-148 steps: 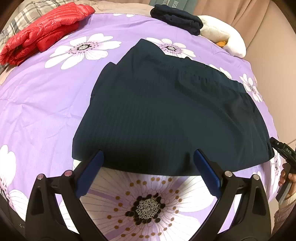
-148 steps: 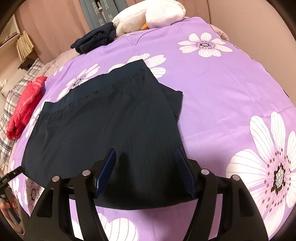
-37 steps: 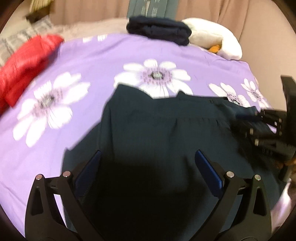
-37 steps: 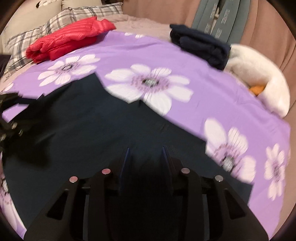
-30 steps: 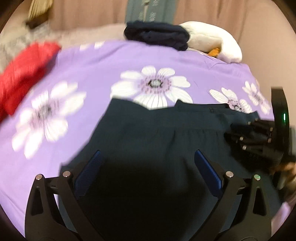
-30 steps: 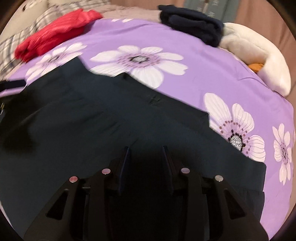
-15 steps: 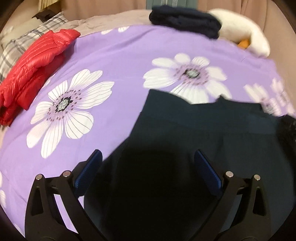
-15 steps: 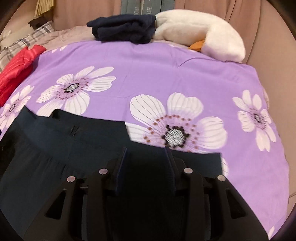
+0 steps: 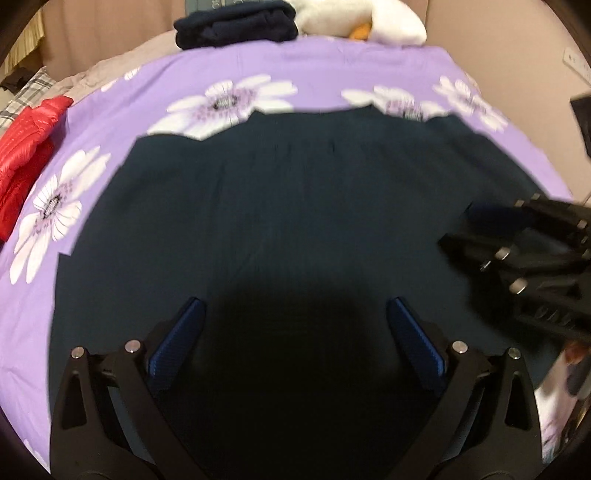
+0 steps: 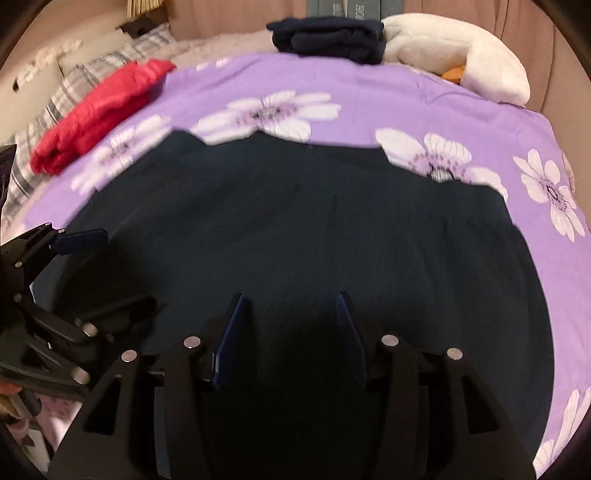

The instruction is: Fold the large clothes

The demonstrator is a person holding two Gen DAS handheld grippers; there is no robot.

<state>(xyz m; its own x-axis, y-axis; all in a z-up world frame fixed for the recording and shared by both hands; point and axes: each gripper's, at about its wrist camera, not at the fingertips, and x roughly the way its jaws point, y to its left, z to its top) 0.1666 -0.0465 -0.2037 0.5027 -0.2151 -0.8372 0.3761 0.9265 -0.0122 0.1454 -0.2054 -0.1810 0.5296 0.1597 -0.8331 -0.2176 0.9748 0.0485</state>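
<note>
A large dark navy garment (image 9: pixel 295 192) lies spread flat on the purple flowered bedspread (image 9: pixel 332 66). My left gripper (image 9: pixel 295 308) hovers over its near part, blue pads wide open with nothing between them. It also shows at the left edge of the right wrist view, as the left gripper (image 10: pixel 103 271). My right gripper (image 10: pixel 291 301) hangs over the same garment (image 10: pixel 332 229). Its jaws are opening, and the pads press on nothing that I can see. The cloth under both grippers lies in deep shadow. The right gripper's black frame (image 9: pixel 517 254) is blurred at the right of the left wrist view.
A red puffer jacket (image 10: pixel 99 110) lies at the bed's far left beside a plaid pillow (image 10: pixel 70 88). Folded dark clothes (image 10: pixel 328 35) and a white plush (image 10: pixel 461 55) sit at the head of the bed. A beige wall (image 9: pixel 517 44) borders the bed's right side.
The right gripper's jaws have spread wider. Both views have swung across the garment, which now fills their middle. The two grippers now show in each other's view, close together.
</note>
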